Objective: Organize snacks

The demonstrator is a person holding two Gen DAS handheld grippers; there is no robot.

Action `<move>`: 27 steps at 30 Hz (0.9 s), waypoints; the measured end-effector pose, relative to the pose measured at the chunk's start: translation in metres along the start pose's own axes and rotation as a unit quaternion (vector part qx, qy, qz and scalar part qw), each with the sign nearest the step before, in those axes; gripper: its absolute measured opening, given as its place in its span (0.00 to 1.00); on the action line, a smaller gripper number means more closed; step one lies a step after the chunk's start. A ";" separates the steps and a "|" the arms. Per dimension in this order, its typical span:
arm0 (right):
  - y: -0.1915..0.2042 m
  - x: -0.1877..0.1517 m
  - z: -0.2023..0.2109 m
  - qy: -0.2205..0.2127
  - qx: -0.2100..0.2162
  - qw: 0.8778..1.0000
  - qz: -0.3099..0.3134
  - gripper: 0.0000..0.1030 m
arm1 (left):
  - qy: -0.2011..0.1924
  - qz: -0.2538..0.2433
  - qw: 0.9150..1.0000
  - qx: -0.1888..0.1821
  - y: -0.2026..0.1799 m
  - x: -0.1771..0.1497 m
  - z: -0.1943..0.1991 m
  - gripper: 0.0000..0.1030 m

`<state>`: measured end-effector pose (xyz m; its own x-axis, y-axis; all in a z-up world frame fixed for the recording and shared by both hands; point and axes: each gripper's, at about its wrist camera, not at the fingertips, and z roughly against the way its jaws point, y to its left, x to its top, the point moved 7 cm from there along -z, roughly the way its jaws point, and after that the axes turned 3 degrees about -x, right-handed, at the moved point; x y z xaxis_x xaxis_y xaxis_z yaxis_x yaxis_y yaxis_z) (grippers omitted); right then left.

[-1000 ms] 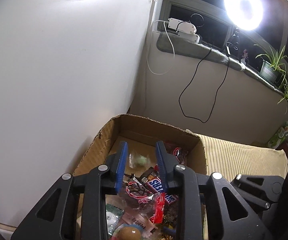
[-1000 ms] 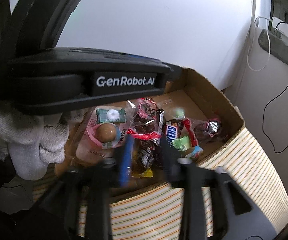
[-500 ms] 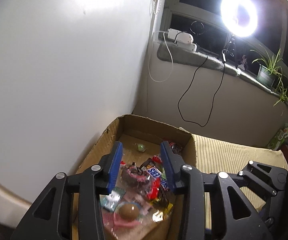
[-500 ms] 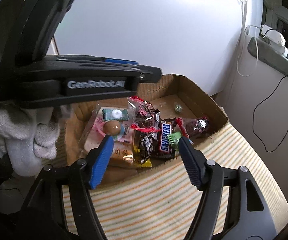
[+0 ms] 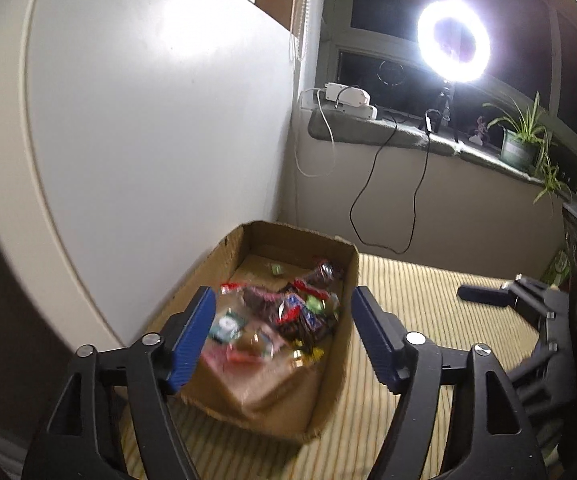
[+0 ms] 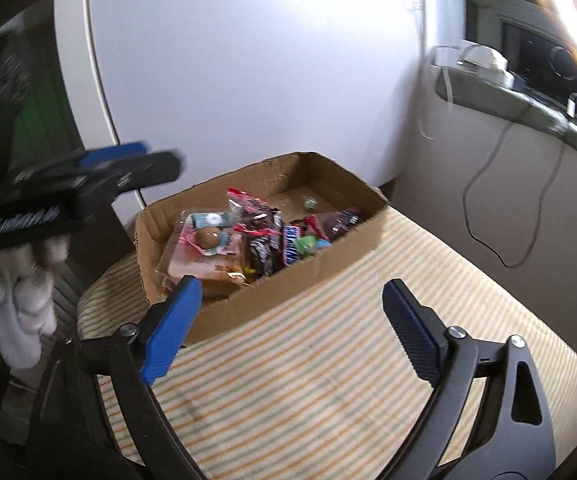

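A brown cardboard box (image 5: 328,360) (image 6: 328,256) sits on a striped cloth and holds several wrapped snacks (image 5: 280,320) (image 6: 264,240), among them a Snickers bar (image 6: 291,243) and a pink pack with a brown ball (image 6: 207,238). My left gripper (image 5: 282,312) hovers above and short of the box, its blue-padded jaws opening with nothing gripped. My right gripper (image 6: 290,298) is back over the cloth in front of the box, jaws opening too, nothing held. The left gripper (image 6: 88,184) also shows in the right wrist view, held by a white-gloved hand (image 6: 16,296).
A white panel (image 5: 148,140) stands behind the box. The striped cloth (image 6: 348,360) covers the surface to the right. A windowsill (image 5: 408,136) carries a power strip, cables, a ring light (image 5: 454,46) and a potted plant (image 5: 522,148).
Both grippers pulled back and up away from the box, and both sets of jaws spread from narrow to wide. The snacks stay in the box.
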<state>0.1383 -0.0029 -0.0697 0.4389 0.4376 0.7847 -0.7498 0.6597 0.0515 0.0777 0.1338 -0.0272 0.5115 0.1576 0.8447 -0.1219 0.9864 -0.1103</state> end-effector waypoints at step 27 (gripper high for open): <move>-0.042 -0.040 0.033 -0.006 -0.072 0.996 -0.053 0.99 | 0.022 0.010 0.999 0.036 -0.011 -0.052 0.029 0.74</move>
<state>0.1360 -0.0682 -0.0824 0.5046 0.3542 0.7873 -0.6202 0.7832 0.0451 0.0280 0.1139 -0.0552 0.5448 0.1809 0.8188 -0.1921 0.9774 -0.0882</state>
